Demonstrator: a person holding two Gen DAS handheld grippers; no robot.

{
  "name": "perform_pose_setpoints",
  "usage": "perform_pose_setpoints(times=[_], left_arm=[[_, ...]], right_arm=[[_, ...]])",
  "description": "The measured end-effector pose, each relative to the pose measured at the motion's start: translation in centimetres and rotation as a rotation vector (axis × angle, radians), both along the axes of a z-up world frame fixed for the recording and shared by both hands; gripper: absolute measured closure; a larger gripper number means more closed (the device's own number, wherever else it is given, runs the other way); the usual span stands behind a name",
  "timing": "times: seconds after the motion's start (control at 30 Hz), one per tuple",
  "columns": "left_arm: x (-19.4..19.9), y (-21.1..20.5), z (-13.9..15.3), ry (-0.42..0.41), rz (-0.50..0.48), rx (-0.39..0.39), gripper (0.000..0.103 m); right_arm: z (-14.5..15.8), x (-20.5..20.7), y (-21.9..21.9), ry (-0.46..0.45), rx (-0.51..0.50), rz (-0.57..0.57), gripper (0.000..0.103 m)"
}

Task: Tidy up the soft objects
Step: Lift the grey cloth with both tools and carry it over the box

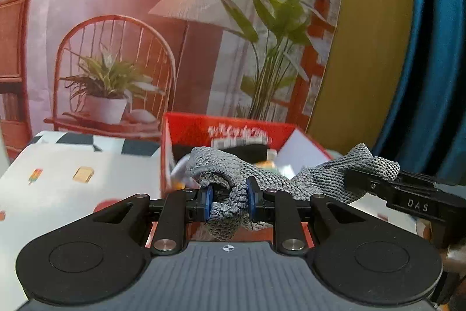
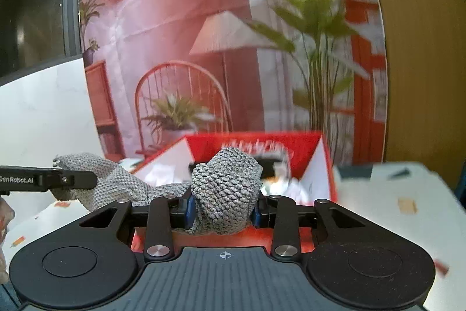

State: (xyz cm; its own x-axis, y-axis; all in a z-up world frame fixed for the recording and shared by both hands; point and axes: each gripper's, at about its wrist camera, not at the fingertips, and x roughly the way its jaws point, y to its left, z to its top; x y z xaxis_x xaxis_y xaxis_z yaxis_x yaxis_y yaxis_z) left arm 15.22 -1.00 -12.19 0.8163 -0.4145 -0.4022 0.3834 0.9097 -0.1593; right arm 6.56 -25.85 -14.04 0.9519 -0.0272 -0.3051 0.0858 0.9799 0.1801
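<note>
A grey knitted cloth (image 1: pixel 262 174) hangs between both grippers, held above the near edge of an open red box (image 1: pixel 233 130). My left gripper (image 1: pixel 228 201) is shut on one bunched end of the cloth. My right gripper (image 2: pixel 222 207) is shut on the other end (image 2: pixel 227 188). In the left wrist view the right gripper (image 1: pixel 364 182) reaches in from the right, clamped on the cloth. In the right wrist view the left gripper (image 2: pixel 72 179) reaches in from the left. The red box (image 2: pixel 256 145) holds a dark item and several small things, blurred.
The table (image 1: pixel 58 179) has a white cloth with small printed pictures. A printed backdrop (image 1: pixel 145 34) of a chair, lamp and plants stands behind the box. A yellow panel (image 1: pixel 364 48) and blue curtain (image 1: pixel 437 63) stand at the right.
</note>
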Motion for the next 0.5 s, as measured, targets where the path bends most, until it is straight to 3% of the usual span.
perform_pose_setpoints(times=[0.1,0.23,0.5], left_arm=[[2.1,-1.3,0.8,-0.013,-0.004,0.017,0.079],[5.6,-2.7,0.7,0.046,-0.022,0.019,0.079],[11.9,-5.9,-2.0,0.207,-0.072,0.116,0.079]], right_arm=[[1.4,1.6,-0.6,-0.021,-0.052,-0.008,0.071],[2.2,4.7,-1.5,0.010,-0.098,-0.019,0.071],[-0.2,11.5,-3.0,0.241,-0.068,-0.029,0.072]])
